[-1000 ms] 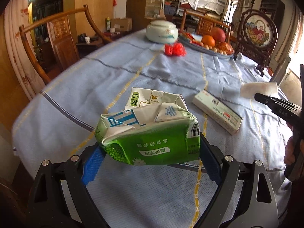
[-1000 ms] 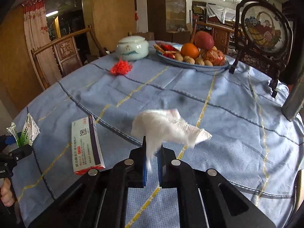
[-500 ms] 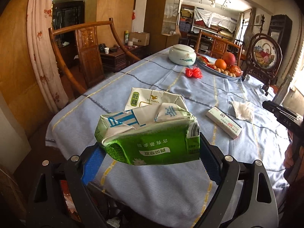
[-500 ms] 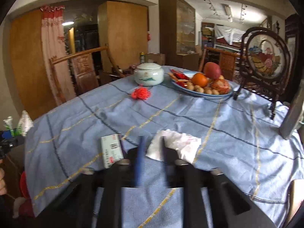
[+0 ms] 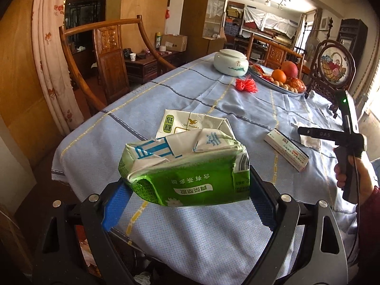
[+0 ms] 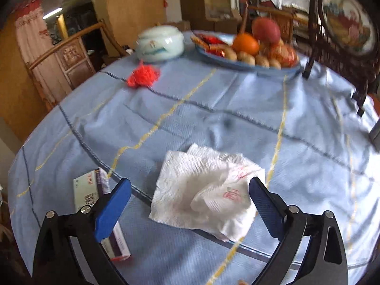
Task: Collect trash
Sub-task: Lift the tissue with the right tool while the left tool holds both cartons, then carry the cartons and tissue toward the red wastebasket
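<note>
My left gripper is shut on a crushed green drink carton and holds it in the air off the near left edge of the table. A flattened white carton shows just behind the green one; I cannot tell if it is held too. My right gripper is open, its jaws wide on either side of a crumpled white paper napkin that lies on the blue tablecloth. A long white medicine box lies left of the napkin. It also shows in the left wrist view.
A red tassel, a white lidded ceramic jar and a fruit plate stand at the far side. A framed ornament on a dark stand is far right. A wooden chair stands left of the table.
My right gripper let go of the napkin and opened wide; the napkin now lies on the cloth between its jaws. My left gripper drew back from the table with the green carton.
</note>
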Action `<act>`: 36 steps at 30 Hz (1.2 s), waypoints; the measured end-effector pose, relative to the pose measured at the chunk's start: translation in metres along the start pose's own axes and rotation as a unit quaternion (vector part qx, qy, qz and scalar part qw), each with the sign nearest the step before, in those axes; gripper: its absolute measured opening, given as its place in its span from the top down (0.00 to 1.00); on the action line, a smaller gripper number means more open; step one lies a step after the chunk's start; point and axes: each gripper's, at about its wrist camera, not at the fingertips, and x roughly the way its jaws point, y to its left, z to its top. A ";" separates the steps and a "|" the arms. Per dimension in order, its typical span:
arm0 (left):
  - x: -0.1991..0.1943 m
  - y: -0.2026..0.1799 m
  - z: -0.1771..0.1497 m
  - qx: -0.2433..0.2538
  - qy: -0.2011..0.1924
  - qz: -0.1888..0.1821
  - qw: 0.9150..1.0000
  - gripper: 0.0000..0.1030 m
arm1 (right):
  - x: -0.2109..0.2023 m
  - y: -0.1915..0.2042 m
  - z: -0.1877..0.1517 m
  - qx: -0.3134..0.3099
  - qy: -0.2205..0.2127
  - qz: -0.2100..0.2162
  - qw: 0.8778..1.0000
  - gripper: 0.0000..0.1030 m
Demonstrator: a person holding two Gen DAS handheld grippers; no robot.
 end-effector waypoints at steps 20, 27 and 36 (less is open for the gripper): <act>-0.054 0.054 -0.016 -0.058 -0.029 0.069 0.995 0.15 | -0.154 0.063 -0.025 -0.082 -0.189 0.136 0.969 0.91; -0.086 0.127 -0.065 -0.120 -0.009 0.138 0.983 0.15 | -0.174 0.125 -0.053 -0.128 -0.193 0.184 0.955 0.91; -0.072 0.207 -0.126 -0.197 0.073 0.164 0.964 0.15 | -0.181 0.238 -0.082 -0.195 -0.165 0.250 0.934 0.91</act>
